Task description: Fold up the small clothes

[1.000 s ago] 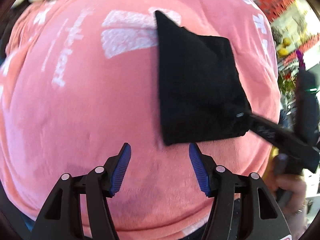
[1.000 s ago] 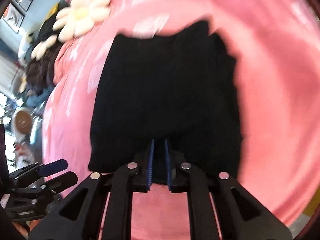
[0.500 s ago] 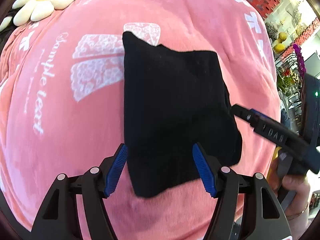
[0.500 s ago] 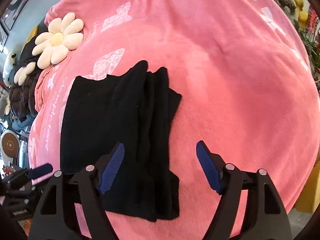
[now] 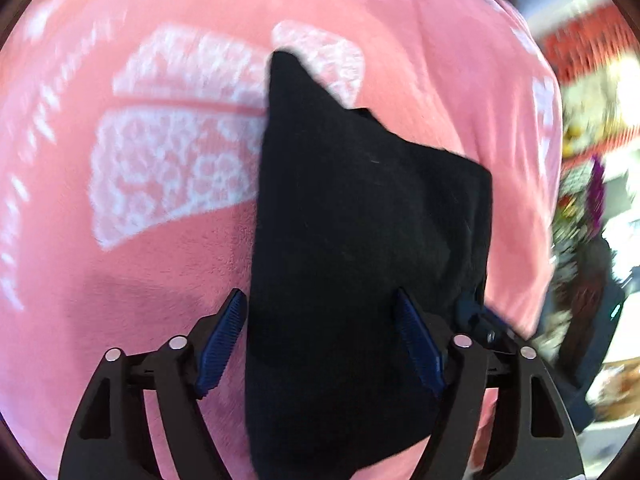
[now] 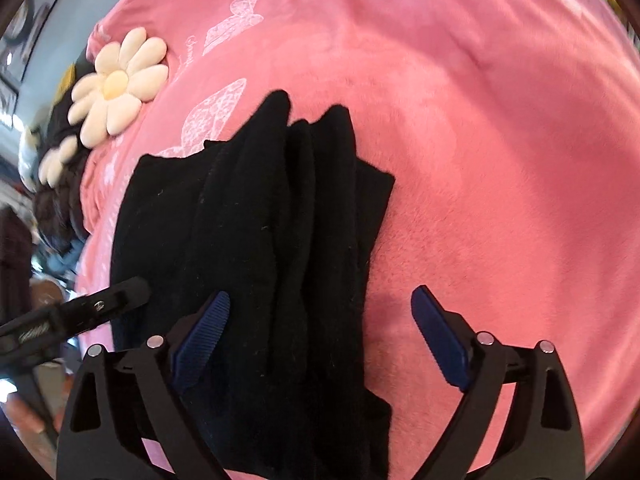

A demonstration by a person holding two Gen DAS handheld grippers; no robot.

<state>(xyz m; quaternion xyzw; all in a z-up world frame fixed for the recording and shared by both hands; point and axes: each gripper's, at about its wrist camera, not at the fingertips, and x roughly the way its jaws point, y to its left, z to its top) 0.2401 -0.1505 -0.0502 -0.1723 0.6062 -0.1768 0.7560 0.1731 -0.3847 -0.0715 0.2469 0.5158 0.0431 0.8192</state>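
Note:
A black folded garment (image 5: 360, 248) lies on a pink blanket (image 5: 168, 264) printed with white butterflies. In the left wrist view my left gripper (image 5: 320, 336) hovers over the garment's near end, jaws opening, the cloth between the blue pads but not pinched. In the right wrist view the same garment (image 6: 256, 248) shows several lengthwise folds. My right gripper (image 6: 320, 332) straddles its right edge, jaws opening wide and free of the cloth. The left gripper's finger (image 6: 108, 300) reaches in from the left onto the garment's edge.
A cream flower-shaped cushion (image 6: 116, 84) and a dark brown plush thing (image 6: 56, 200) lie at the blanket's far left. Bare pink blanket (image 6: 500, 160) spreads to the right of the garment. A blurred room with red shelving (image 5: 588, 48) shows beyond the blanket's right edge.
My right gripper let go of the garment's edge and opened wide. My left gripper moved from the bare blanket over the garment's near end and opened further. Both came lower, closer to the cloth.

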